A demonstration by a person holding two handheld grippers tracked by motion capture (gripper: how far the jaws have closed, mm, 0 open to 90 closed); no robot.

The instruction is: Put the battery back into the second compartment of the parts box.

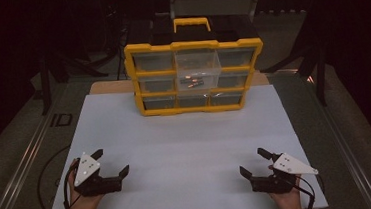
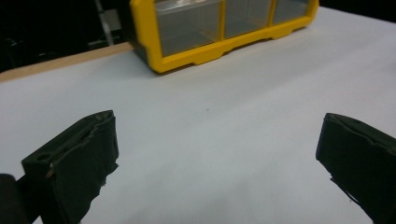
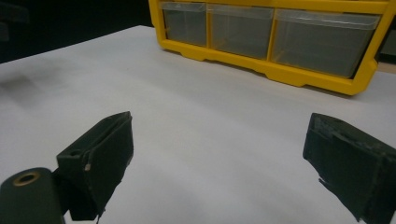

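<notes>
Both grippers, left (image 1: 110, 162) and right (image 1: 253, 161), rest on the near table (image 1: 186, 144) with jaws wide and empty, well apart from the organizer (image 1: 195, 76) at the far edge.

**Yellow drawer cabinet at the far edge**

The yellow drawer cabinet (image 1: 195, 76) stands upright at the far middle of the white table (image 1: 177, 150), front facing the person. It holds three rows of clear drawers; the middle drawer (image 1: 198, 72) is pulled out (small orange-tipped pieces lie inside). A yellow handle tops it.
</notes>
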